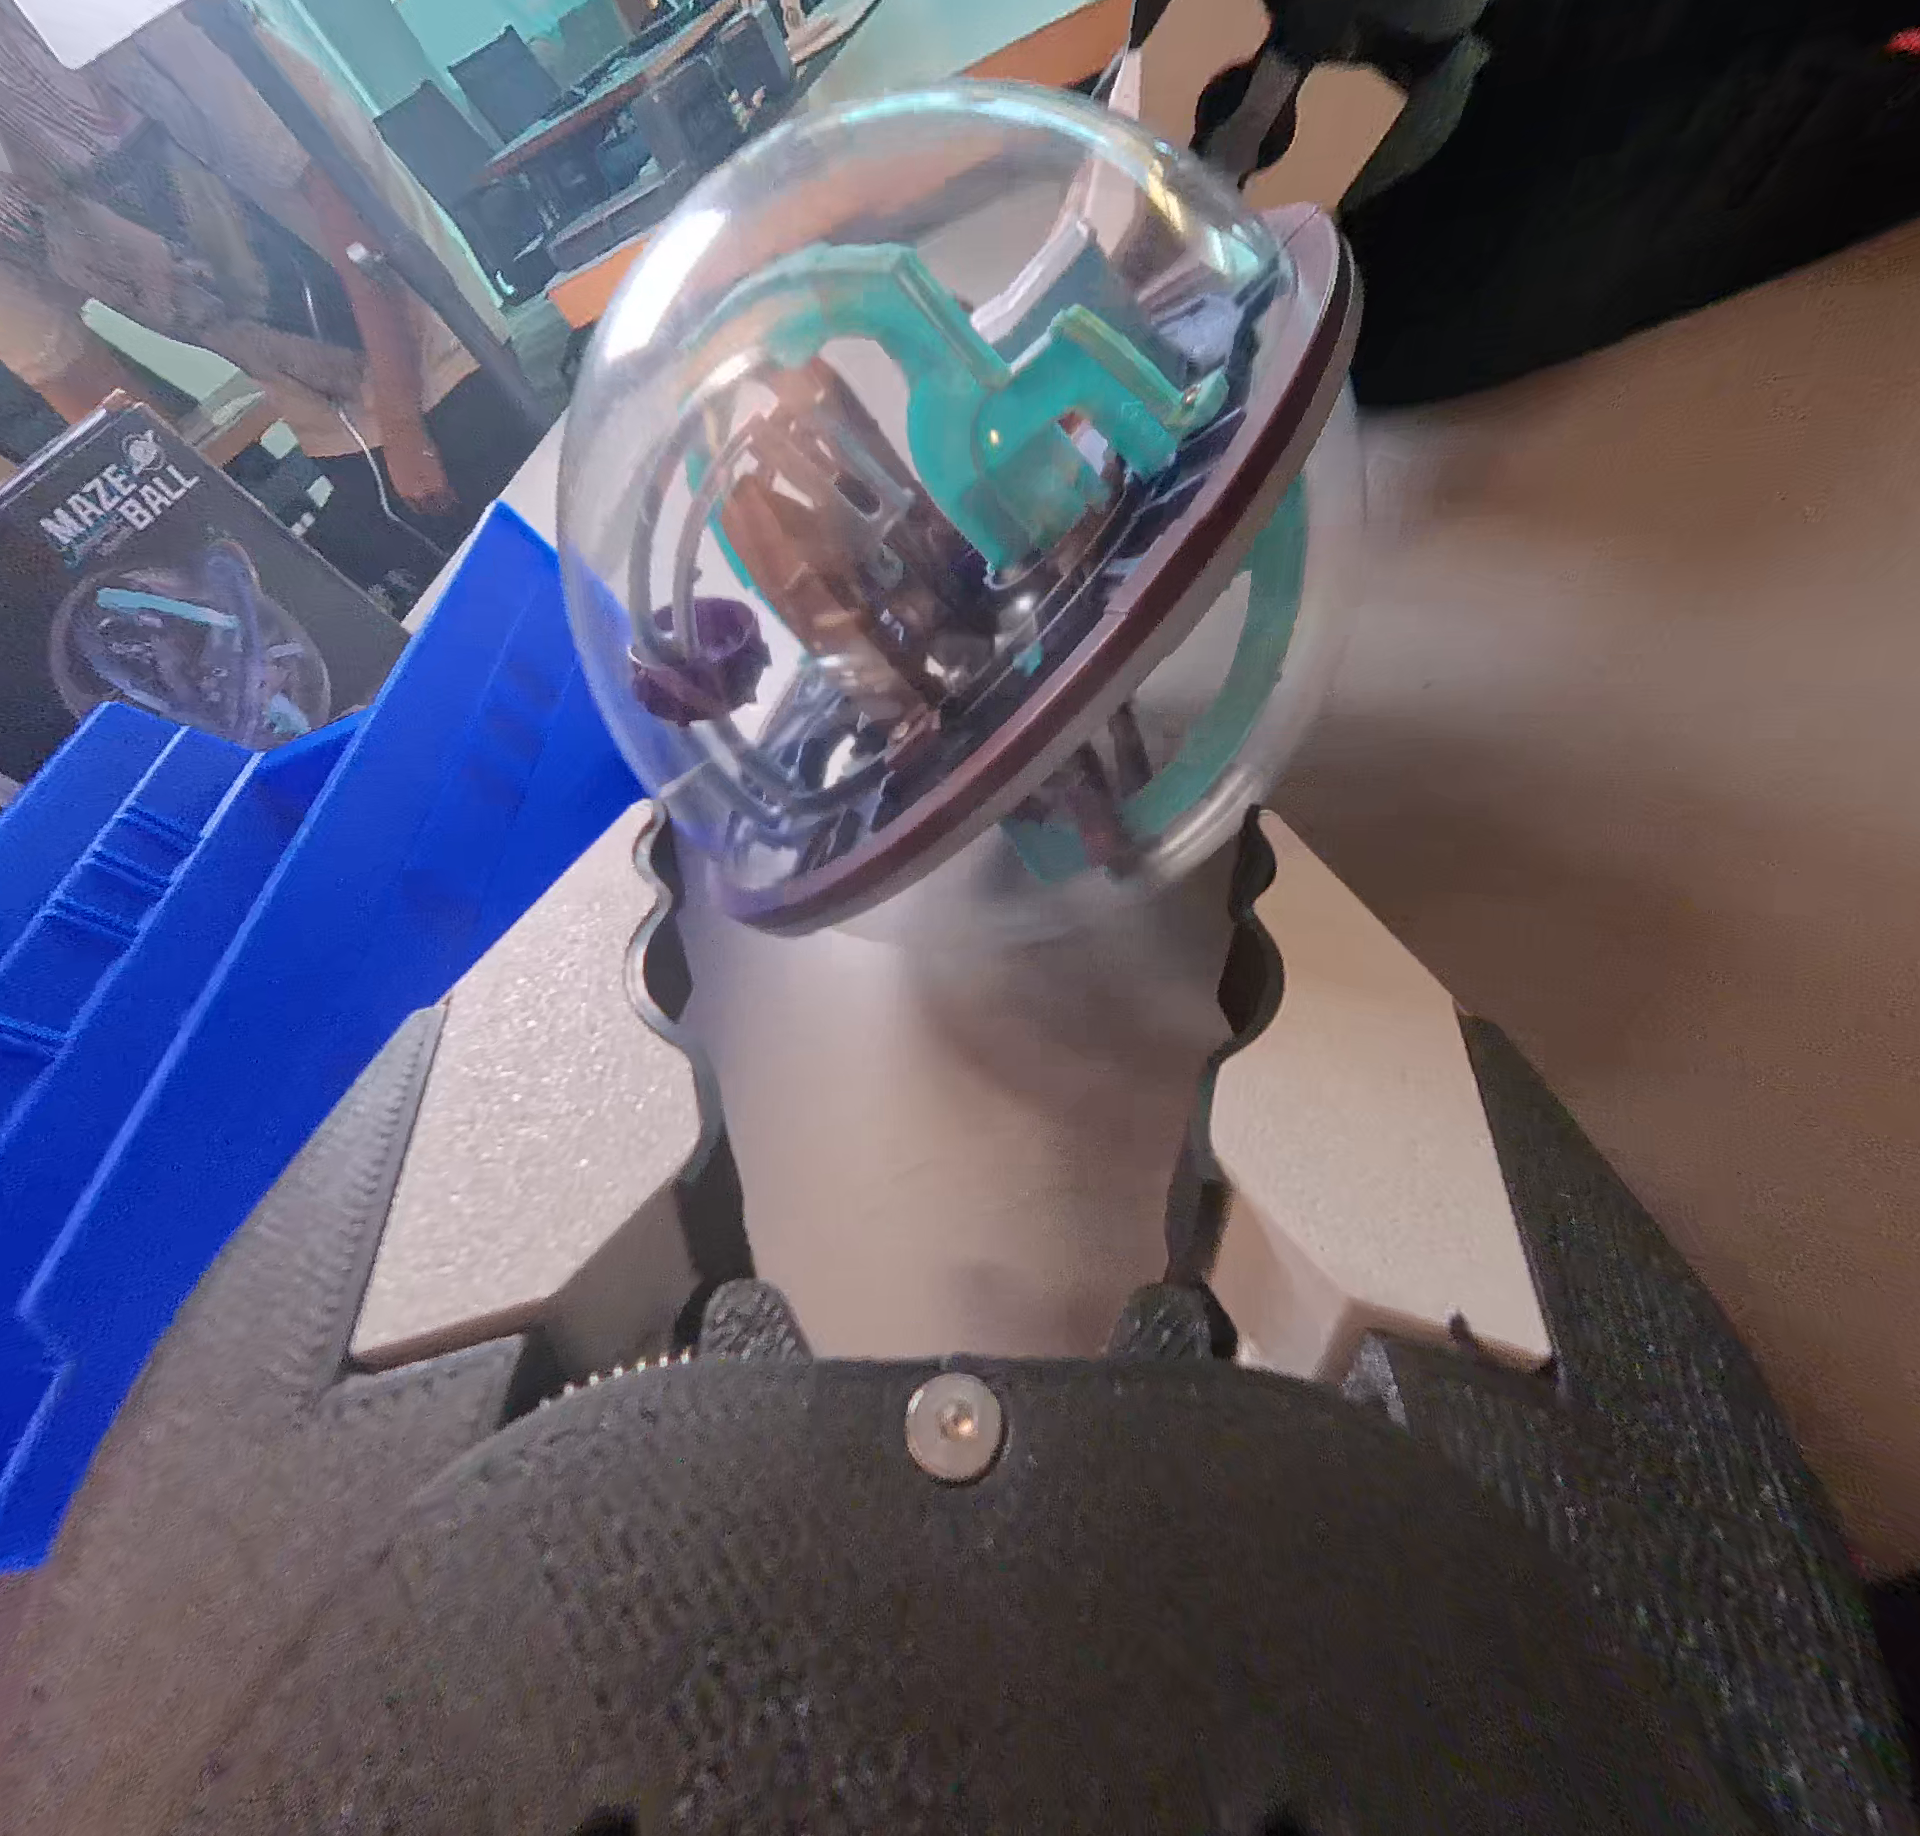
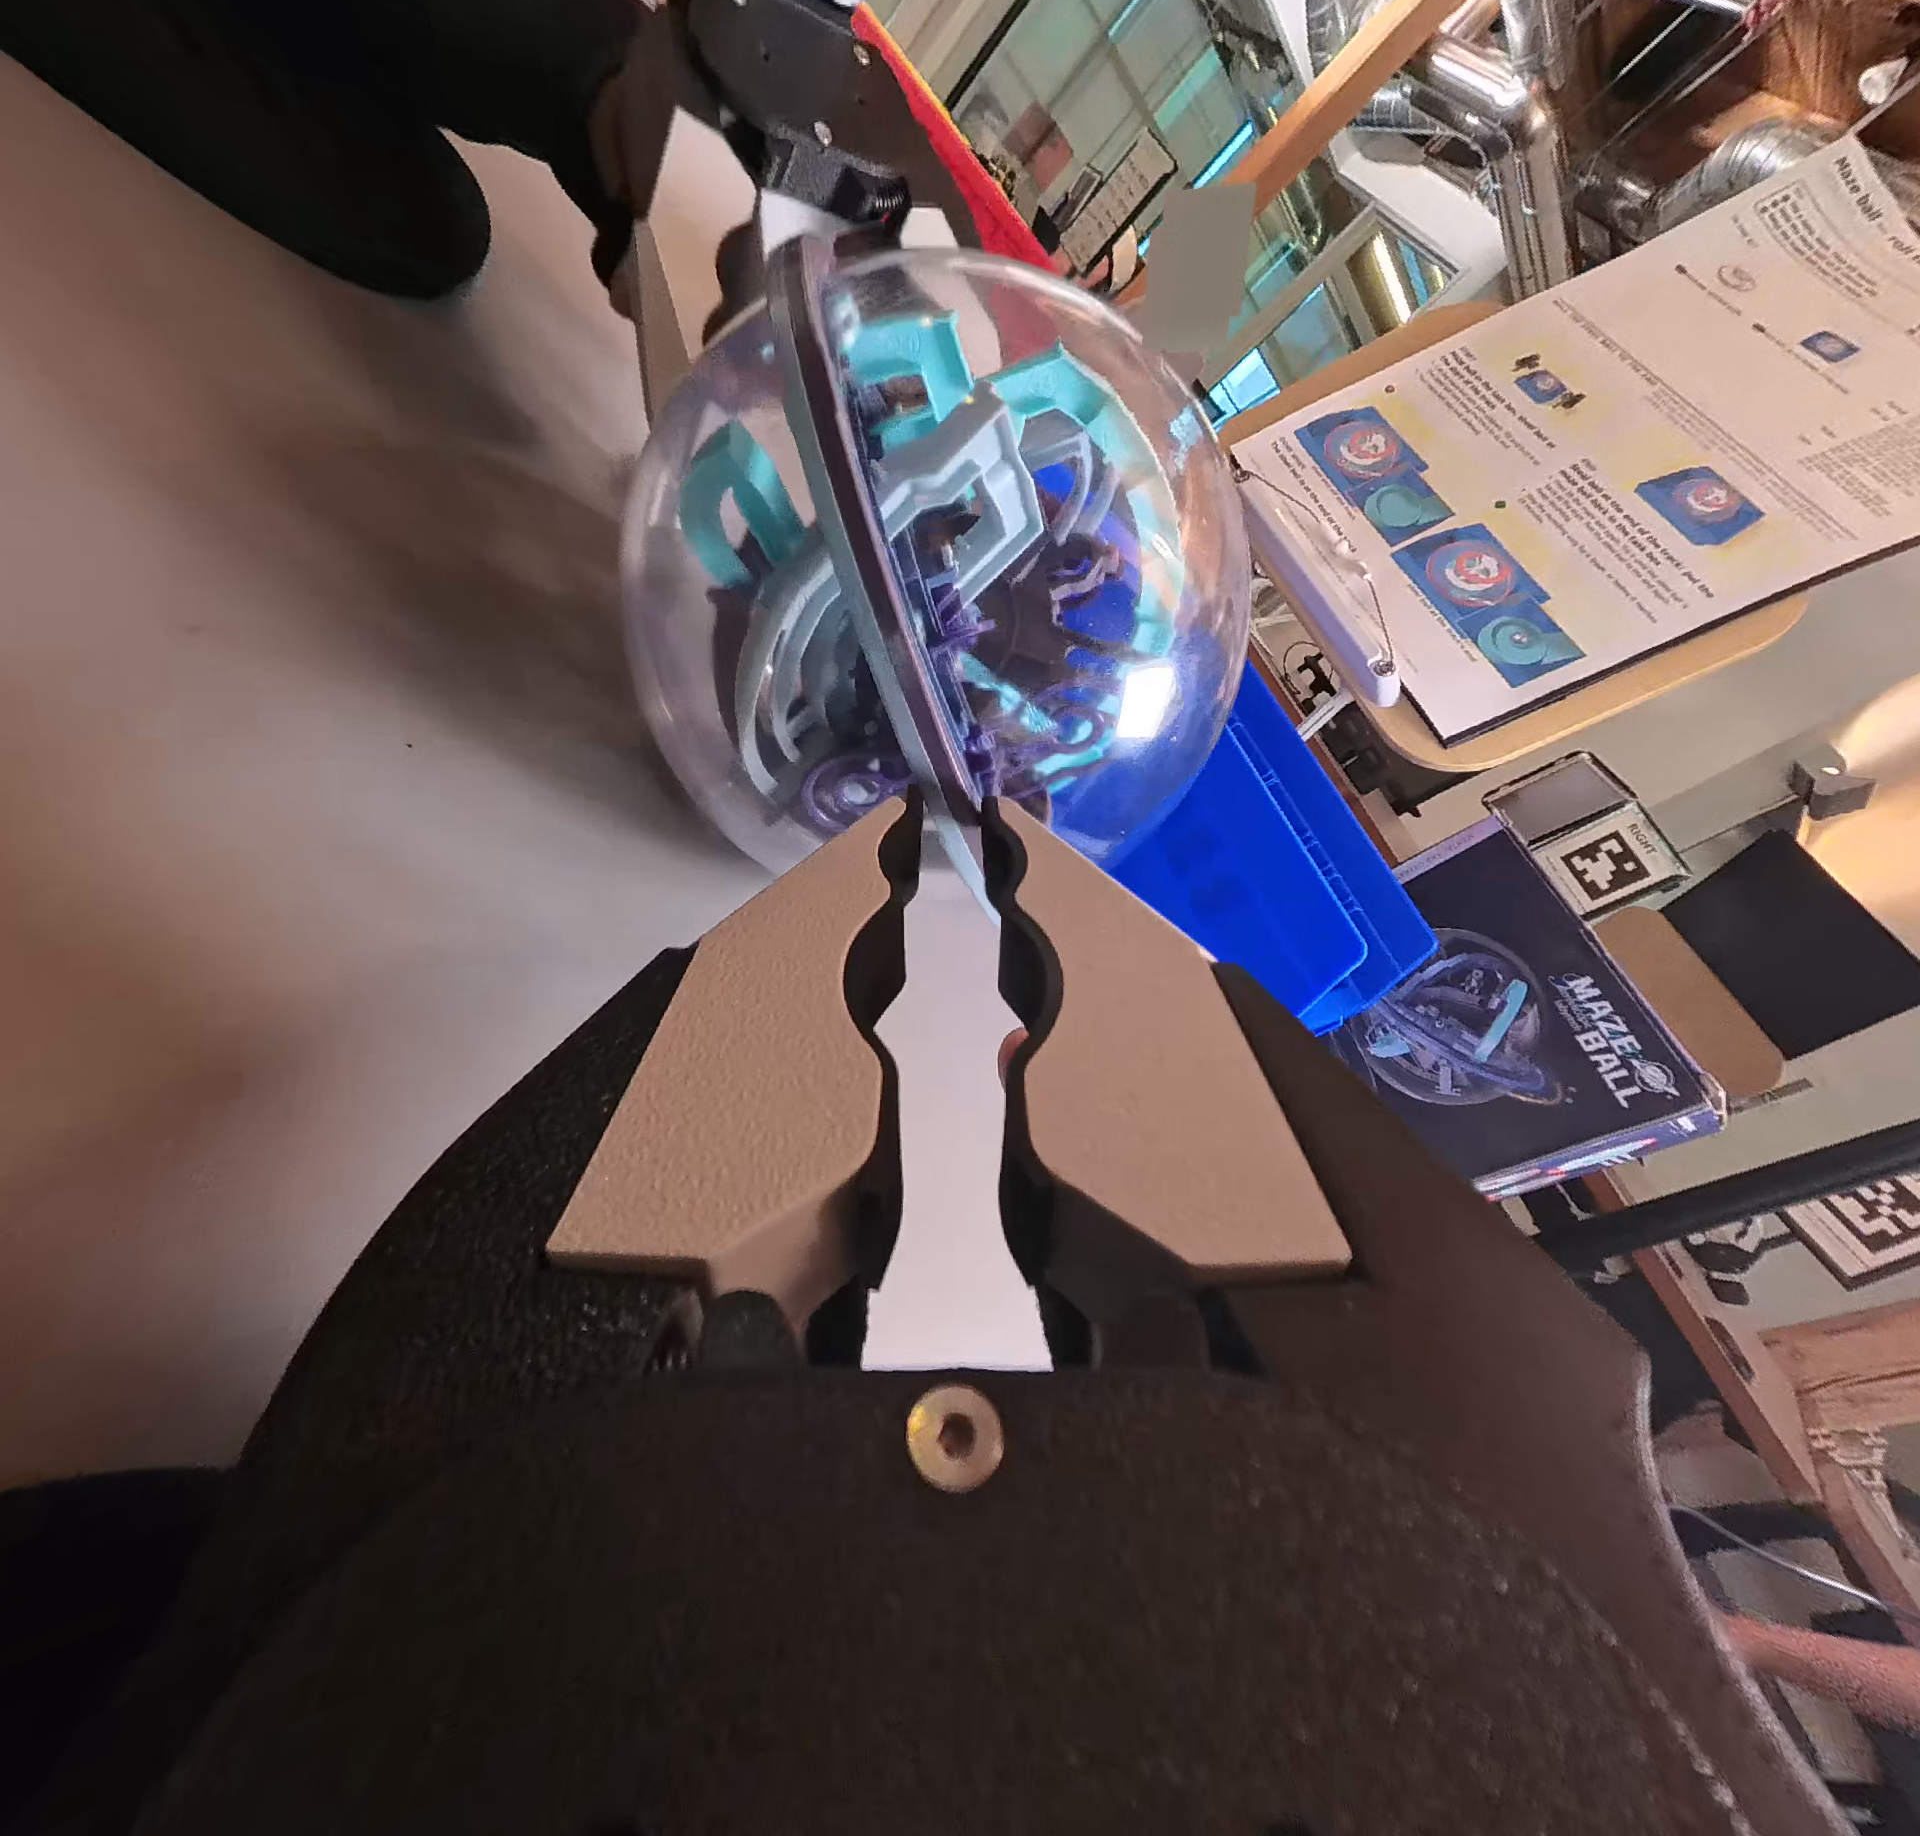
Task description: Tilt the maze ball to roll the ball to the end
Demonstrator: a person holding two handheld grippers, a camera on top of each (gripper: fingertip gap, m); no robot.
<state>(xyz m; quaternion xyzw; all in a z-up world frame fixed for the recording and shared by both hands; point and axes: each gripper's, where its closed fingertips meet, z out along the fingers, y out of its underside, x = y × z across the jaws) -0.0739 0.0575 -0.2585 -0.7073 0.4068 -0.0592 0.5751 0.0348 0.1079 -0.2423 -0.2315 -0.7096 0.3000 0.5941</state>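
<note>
The right gripper (image 2: 948,818) is pinching the thin equator rim of the maze ball (image 2: 935,550) and holding it off the pale table (image 2: 312,643), while the left gripper (image 1: 951,851) is standing wide around the sphere's underside — whether its fingers (image 1: 660,913) press the shell, I cannot tell. Tilting is probably going best in slow, small wrist turns — the little ball inside isn't clearly visible. A blue bin (image 1: 260,903), the toy's box (image 2: 1538,1038) and an instruction sheet (image 2: 1621,436) are lying nearby in a cluttered workshop.

Glossy clear plastic maze ball (image 1: 935,498), smooth blue plastic bin (image 1: 260,934)
</note>
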